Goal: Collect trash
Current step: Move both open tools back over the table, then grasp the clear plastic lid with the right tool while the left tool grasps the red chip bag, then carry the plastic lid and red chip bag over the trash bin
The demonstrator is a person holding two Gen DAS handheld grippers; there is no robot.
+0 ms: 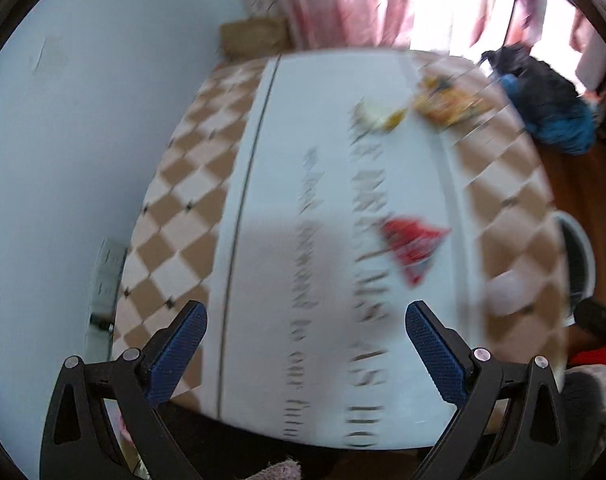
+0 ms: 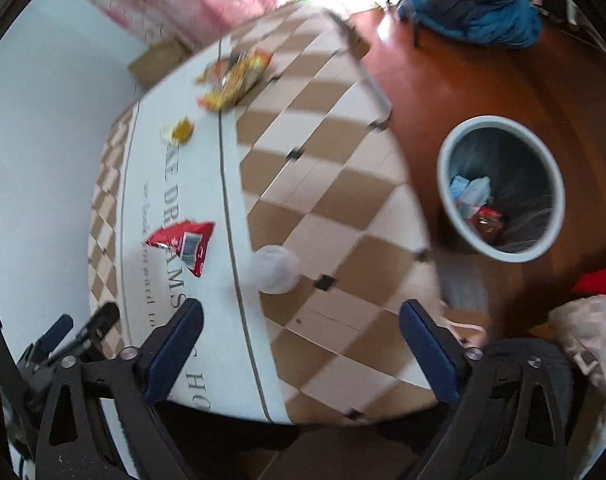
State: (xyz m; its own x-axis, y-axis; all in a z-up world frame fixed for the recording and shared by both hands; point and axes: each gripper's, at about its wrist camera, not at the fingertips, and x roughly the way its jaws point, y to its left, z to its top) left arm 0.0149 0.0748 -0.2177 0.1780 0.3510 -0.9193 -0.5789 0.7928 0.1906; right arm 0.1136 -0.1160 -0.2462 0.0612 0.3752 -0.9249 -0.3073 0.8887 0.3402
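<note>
A red snack wrapper (image 1: 413, 246) (image 2: 185, 246) lies on the table's white centre strip. Beside it sits a clear plastic cup (image 2: 275, 269) (image 1: 507, 294) on the checkered cloth. Farther back lie a small yellow wrapper (image 2: 179, 131) (image 1: 379, 116) and a yellow-orange snack bag (image 2: 235, 76) (image 1: 449, 104). A white trash bin (image 2: 447, 152) (image 1: 583, 248) stands on the floor to the table's right, with trash inside. My left gripper (image 1: 305, 340) is open above the near table edge, holding nothing. My right gripper (image 2: 301, 338) is open too, just short of the cup.
The table (image 1: 175, 184) (image 2: 343, 184) has a brown and white checkered cloth. A pale wall runs along its left side, pink curtains (image 1: 343, 0) hang behind it. Dark and blue clothes (image 2: 471, 4) lie on the wooden floor (image 2: 443, 80) beyond the bin.
</note>
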